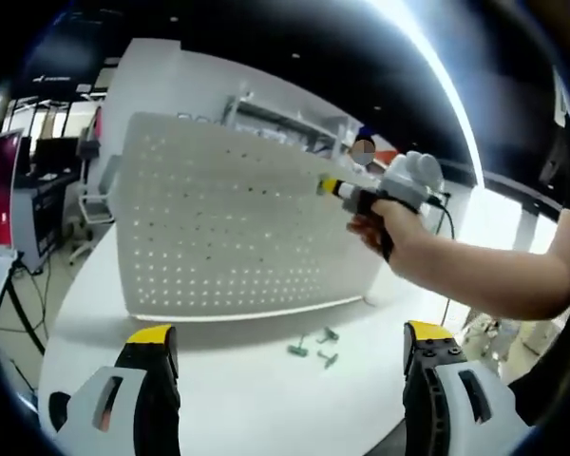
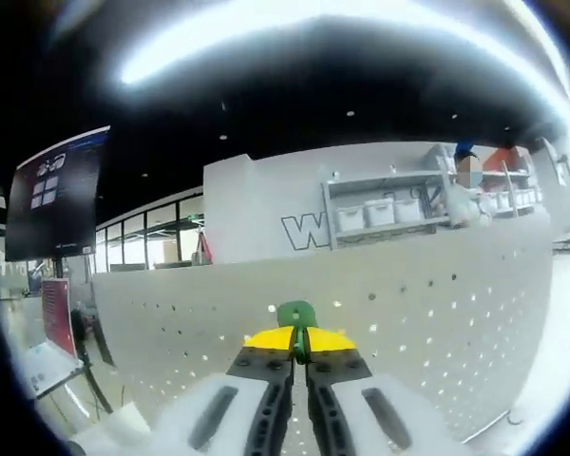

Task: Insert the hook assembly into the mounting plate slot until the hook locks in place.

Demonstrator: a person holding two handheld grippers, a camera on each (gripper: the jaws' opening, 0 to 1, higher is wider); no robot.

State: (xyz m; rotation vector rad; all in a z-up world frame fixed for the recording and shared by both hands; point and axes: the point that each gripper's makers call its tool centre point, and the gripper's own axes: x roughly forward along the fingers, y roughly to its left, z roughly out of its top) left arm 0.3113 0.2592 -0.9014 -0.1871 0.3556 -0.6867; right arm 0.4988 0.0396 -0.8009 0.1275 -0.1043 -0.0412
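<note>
So the white pegboard [image 1: 233,223] is standing upright on a white table [image 1: 256,389], taking up the middle of the left gripper view, with rows of small holes all over it. In that same view the left gripper [image 1: 290,356] sits at 6 o'clock with its yellow-tipped jaws wide apart and nothing between them, just hanging over the tabletop in front of the board. On the table just past those jaws, near the foot of the board, there are a few small green hooks [image 1: 315,346] lying loose, close together. Over at about 2 o'clock the right gripper [image 1: 347,190] comes in, held in a person's hand [image 1: 385,228], with its yellow-and-black tips right up against the upper right part of the board. In the right gripper view the jaws are squeezed together on a green hook [image 2: 296,315], which pokes up just above the yellow tips at 6 o'clock, right in front of the pegboard [image 2: 408,313] face. Can't tell whether the hook is actually in a hole or only touching the surface. Behind the board there's a white wall with shelving [image 2: 389,209] holding white bins, and a dark screen [image 2: 57,195] at 9 o'clock.
</note>
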